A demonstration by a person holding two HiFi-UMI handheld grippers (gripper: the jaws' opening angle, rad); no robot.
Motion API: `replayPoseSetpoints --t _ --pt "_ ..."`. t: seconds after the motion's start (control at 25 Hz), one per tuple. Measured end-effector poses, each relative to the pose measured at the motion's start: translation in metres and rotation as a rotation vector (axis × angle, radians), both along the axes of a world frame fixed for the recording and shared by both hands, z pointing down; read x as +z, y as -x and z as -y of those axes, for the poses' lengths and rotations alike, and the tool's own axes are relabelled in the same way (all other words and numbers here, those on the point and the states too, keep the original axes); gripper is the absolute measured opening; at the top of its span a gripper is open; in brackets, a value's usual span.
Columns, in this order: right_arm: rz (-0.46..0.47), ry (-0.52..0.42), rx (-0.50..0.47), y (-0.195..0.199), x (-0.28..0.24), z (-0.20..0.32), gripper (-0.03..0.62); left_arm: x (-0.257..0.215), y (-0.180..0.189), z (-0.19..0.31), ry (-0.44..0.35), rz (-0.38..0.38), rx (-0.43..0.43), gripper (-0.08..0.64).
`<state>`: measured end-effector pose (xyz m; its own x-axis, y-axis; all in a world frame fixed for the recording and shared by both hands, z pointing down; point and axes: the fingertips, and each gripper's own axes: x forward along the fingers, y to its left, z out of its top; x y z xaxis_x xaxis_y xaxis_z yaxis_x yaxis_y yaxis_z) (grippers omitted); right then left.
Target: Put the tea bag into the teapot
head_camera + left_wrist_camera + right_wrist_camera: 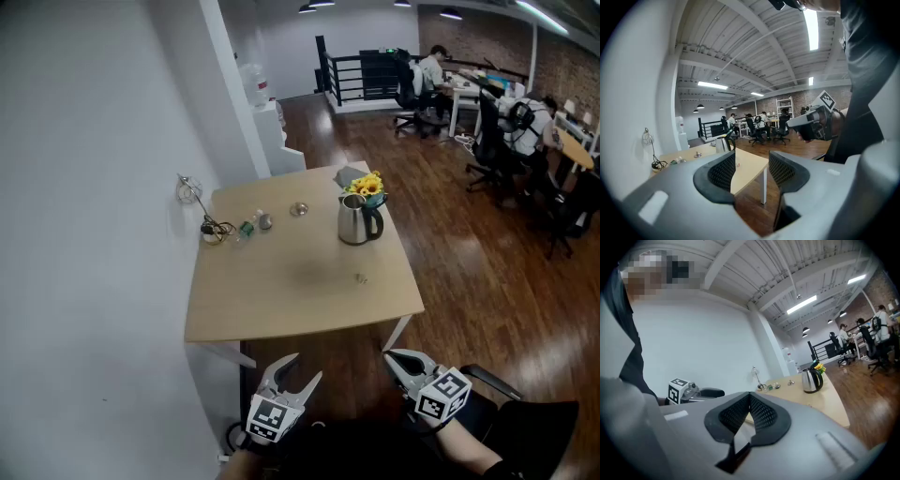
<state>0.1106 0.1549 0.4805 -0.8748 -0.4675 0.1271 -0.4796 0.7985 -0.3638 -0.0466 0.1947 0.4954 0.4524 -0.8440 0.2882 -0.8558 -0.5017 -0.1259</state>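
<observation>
A steel teapot (354,220) with a black handle stands upright on the far right part of the light wooden table (272,309). Its lid (299,209) lies apart, to its left. A small tea bag (360,277) lies flat on the tabletop in front of the teapot. Both grippers hang below the table's near edge, away from these things. My left gripper (298,370) (752,169) is open and empty. My right gripper (396,359) (750,397) has its pads meeting at the tips, with nothing between them. The teapot (723,144) (812,380) shows far off in both gripper views.
Yellow flowers (366,186) stand just behind the teapot. Small items (251,225) and a coiled cable (214,230) lie at the table's far left, by the white wall. Wooden floor lies to the right, and people sit at desks (487,94) far back.
</observation>
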Motion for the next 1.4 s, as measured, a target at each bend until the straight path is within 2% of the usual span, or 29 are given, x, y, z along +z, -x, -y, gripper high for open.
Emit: replayPoseSetpoints --t 0.4,0.68,0.88,1.24,1.4 --pt "-0.01 0.033 -0.028 -0.01 0.018 0.029 0.008 0.014 -0.012 0.03 0.023 0.018 -0.006 0.219" --pt "-0.029 0.037 -0.021 0.009 0.026 0.074 0.008 0.025 -0.001 0.087 0.026 0.008 0.025 0.219" --pt "-0.044 0.047 0.014 0.033 0.029 0.127 0.008 0.031 0.025 0.145 0.028 -0.011 0.057 0.219" --pt "-0.053 0.046 0.085 0.09 0.024 0.22 0.008 0.03 0.086 0.244 0.019 0.015 0.144 0.219" --pt "-0.052 0.029 0.129 0.107 0.018 0.247 0.008 0.033 0.102 0.272 0.03 0.021 0.187 0.219"
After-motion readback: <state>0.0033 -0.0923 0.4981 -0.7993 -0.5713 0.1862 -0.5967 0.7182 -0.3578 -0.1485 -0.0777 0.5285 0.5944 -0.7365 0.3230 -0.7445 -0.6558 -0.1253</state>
